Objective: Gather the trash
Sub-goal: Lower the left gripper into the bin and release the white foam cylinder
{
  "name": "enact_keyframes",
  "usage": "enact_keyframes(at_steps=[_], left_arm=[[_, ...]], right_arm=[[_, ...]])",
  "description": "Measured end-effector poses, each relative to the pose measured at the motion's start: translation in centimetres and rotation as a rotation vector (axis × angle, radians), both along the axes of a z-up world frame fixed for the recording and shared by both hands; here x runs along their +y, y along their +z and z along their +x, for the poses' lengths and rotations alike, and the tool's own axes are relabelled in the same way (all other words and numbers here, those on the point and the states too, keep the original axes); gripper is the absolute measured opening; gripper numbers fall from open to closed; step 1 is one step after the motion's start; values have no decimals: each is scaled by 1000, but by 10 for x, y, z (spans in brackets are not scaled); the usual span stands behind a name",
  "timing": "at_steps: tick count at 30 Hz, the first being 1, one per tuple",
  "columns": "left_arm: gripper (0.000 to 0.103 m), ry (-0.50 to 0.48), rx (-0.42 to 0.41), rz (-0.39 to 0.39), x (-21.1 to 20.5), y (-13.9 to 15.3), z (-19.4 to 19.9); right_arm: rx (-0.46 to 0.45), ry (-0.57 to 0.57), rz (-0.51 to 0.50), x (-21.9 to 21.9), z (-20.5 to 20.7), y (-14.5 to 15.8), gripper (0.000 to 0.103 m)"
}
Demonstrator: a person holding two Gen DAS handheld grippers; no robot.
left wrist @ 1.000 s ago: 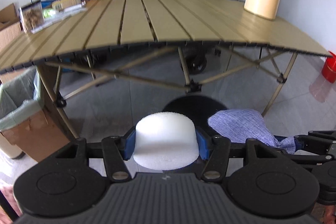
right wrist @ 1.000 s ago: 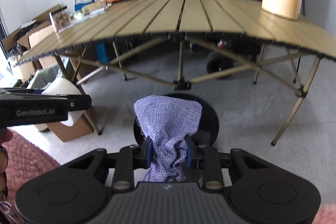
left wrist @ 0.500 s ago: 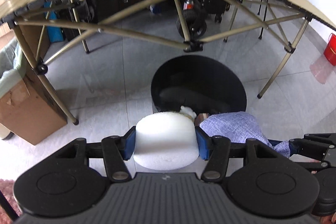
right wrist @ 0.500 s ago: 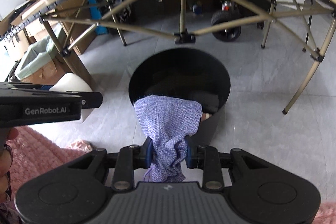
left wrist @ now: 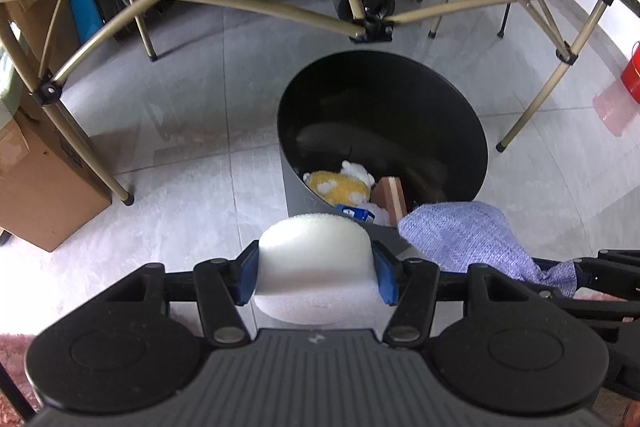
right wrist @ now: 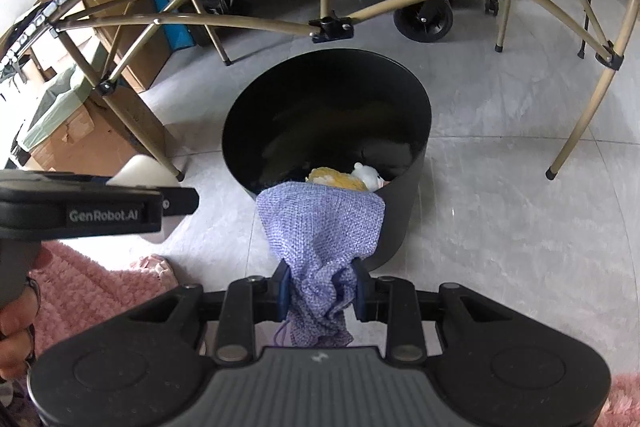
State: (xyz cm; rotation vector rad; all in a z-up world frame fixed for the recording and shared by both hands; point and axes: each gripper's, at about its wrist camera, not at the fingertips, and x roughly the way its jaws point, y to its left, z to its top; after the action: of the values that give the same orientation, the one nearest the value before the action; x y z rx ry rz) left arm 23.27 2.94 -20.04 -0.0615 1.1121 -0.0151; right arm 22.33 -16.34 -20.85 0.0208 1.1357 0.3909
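Observation:
My left gripper [left wrist: 316,273] is shut on a white foam block [left wrist: 314,255], held just short of the near rim of a round black trash bin [left wrist: 460,115]. The right gripper [right wrist: 321,289] is shut on a crumpled lilac cloth [right wrist: 320,223] that hangs over the bin's [right wrist: 400,227] near edge. In the left wrist view the same cloth [left wrist: 464,239] shows to the right of the foam. Inside the bin lie a yellow-and-white plush toy [left wrist: 340,185], a small wooden block [left wrist: 390,195] and a blue packet [left wrist: 354,213].
The bin stands on grey floor tiles beneath a folding table frame [left wrist: 360,23]. A cardboard box [left wrist: 36,179] sits at the left. A black wheel [right wrist: 424,15] is behind the bin. A pink rug [right wrist: 92,287] and a hand [right wrist: 14,339] on the left gripper's body [right wrist: 100,207] show at lower left.
Both grippers have sunk and tipped downward toward the bin. The tabletop has left view, the bin's inside and its contents have come into sight. Both grips are unchanged.

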Motion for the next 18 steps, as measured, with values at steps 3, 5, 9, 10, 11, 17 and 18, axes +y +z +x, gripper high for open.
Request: enact_keyframes(at_steps=[3,5,9,10,11,17,18], left_arm=[[58,-3,11,-2,-2,-2,3],[58,-6,12,-2,-4,-2,4],[58,-16,12,11,-10,-2,8],[58,-16,14,14,-12,-3,9],[58,-17,16,15,-13,-4,10],[58,-27,9,24,-27,-1,23],[58,-29,3,28,-31,0,25]], right_arm=[[6,-13,5,-5,1,-2,28],[3,-22,9,-8,1,-2,28],[-6,-48,7,-14,3,0,28],[-8,-57,5,-17,3,0,28],[-10,-67,5,-20,4,1,28],[-32,-130,12,-41,9,7,28],[-38,-140,15,-45,10,8,28]])
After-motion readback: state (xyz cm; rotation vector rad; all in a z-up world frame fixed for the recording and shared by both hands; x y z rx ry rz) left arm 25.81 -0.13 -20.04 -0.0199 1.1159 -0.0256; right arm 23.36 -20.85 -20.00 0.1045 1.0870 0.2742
